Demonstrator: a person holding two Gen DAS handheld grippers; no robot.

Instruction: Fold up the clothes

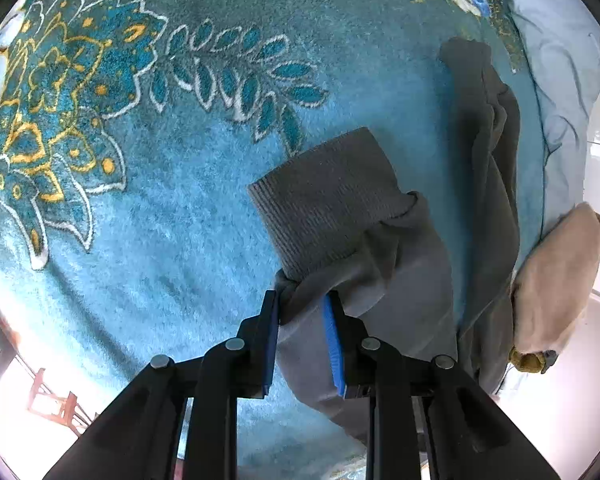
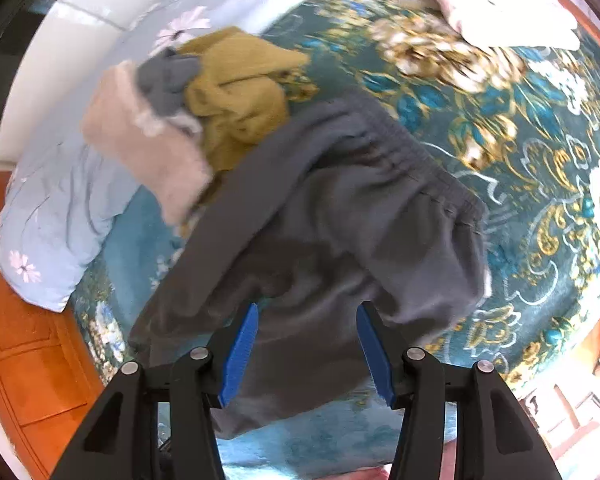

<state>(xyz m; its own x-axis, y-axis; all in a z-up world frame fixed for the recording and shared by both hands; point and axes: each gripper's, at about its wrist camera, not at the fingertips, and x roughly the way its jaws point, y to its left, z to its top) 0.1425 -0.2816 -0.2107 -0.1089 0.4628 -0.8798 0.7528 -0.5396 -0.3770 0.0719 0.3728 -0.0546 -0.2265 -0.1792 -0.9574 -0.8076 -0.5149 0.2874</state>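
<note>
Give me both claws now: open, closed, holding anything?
Left claw: closed on the grey trouser leg, just below its ribbed cuff.
Right claw: open, over the grey trousers, gripping nothing.

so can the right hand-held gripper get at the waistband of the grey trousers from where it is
Probably yes. The right hand-held gripper hangs open over the grey trousers, and the gathered waistband lies uncovered just ahead of it, with the mustard garment off to the side.

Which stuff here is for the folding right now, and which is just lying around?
For the job:
grey trousers
left gripper, pinching the trouser leg
right gripper

Lying about:
mustard garment
beige garment
pale blue pillow
</note>
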